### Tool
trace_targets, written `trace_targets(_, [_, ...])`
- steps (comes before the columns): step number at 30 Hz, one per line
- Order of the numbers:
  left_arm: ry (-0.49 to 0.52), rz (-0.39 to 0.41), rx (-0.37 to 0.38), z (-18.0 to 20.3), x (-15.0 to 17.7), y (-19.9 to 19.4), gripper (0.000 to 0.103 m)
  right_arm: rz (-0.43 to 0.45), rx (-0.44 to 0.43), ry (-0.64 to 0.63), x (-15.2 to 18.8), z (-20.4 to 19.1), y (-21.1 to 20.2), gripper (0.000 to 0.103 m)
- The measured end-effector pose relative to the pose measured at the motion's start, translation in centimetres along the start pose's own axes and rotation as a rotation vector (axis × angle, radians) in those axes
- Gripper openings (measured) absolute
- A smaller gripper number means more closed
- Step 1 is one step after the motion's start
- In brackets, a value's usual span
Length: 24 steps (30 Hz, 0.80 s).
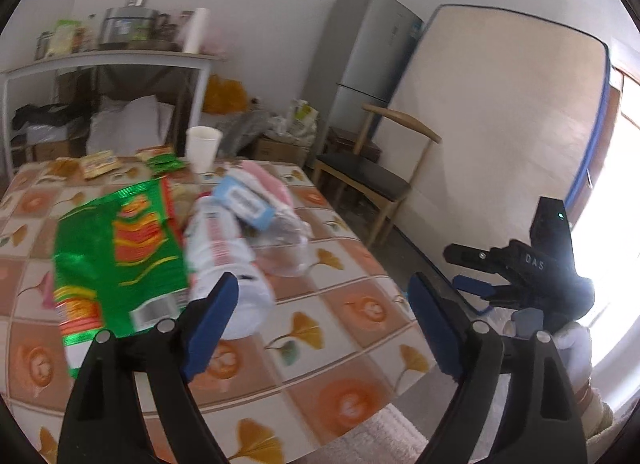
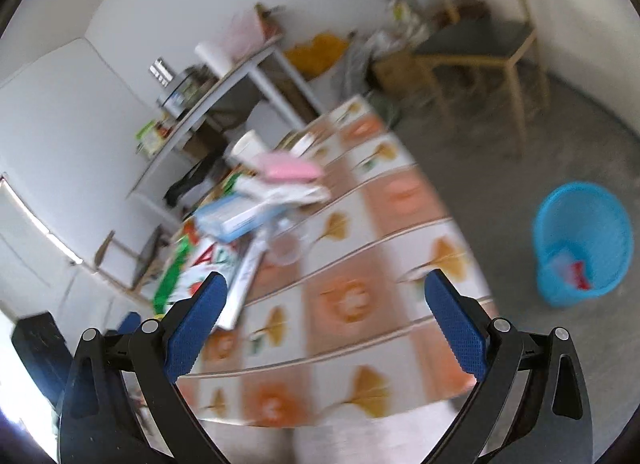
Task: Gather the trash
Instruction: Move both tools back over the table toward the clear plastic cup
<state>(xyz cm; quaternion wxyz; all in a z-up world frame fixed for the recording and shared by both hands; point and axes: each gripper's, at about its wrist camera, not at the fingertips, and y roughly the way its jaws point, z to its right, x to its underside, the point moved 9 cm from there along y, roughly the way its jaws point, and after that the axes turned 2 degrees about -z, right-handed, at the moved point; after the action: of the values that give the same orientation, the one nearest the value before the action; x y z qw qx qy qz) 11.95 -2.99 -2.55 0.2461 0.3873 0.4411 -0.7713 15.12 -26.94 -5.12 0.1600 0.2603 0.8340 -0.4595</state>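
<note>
Both of my grippers are spread wide with nothing between the pads. I hold my left gripper (image 1: 322,324) above the near part of the table (image 1: 352,304), which has an orange-and-white leaf-pattern cloth. Just past its left pad (image 1: 210,322) lies a heap of trash: a green bag (image 1: 116,260), a white bottle (image 1: 228,260), a blue box (image 1: 244,201), a clear cup (image 1: 288,252) and something pink (image 1: 266,179). A paper cup (image 1: 202,147) stands at the far edge, with small wrappers (image 1: 100,163) to its left. My right gripper (image 2: 324,328) hangs above the table's near edge, tilted. To its right, on the floor and well apart from the table, stands a blue bin (image 2: 582,240) with some red-and-white scraps (image 2: 570,270) inside. A chair (image 1: 372,171) sits beyond the table.
</note>
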Motion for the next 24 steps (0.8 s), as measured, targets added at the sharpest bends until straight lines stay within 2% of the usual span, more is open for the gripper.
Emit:
trace_targets(6, [-0.069,0.031,-0.016,-3.3,0.6,-1.5,0.084,-0.071,0.024,-0.071,-0.3,-4.7,4.8,0.095])
trace_targets(14, [-0.134,0.035,-0.029,-6.2,0.9,-1.6,0.084,-0.098,0.059,-0.179,-2.1,-6.4,11.9,0.095])
trace_targets(16, [-0.138,0.033,-0.026,-6.5,0.9,-1.2,0.084,-0.091,0.069,-0.239,-2.5,-7.1,13.1,0.095])
trace_targets(18, [-0.145,0.034,-0.017,-6.8,0.7,-0.7,0.084,-0.083,0.114,-0.319,-2.8,-7.5,14.3,0.095])
trace_targets(20, [-0.153,0.032,-0.006,-6.9,0.5,-0.3,0.084,-0.082,0.132,-0.378,-3.0,-7.7,15.0,0.093])
trace_targets(24, [-0.159,0.018,0.016,-6.9,-0.1,0.6,0.084,-0.109,0.156,-0.475,-3.0,-7.7,16.6,0.079])
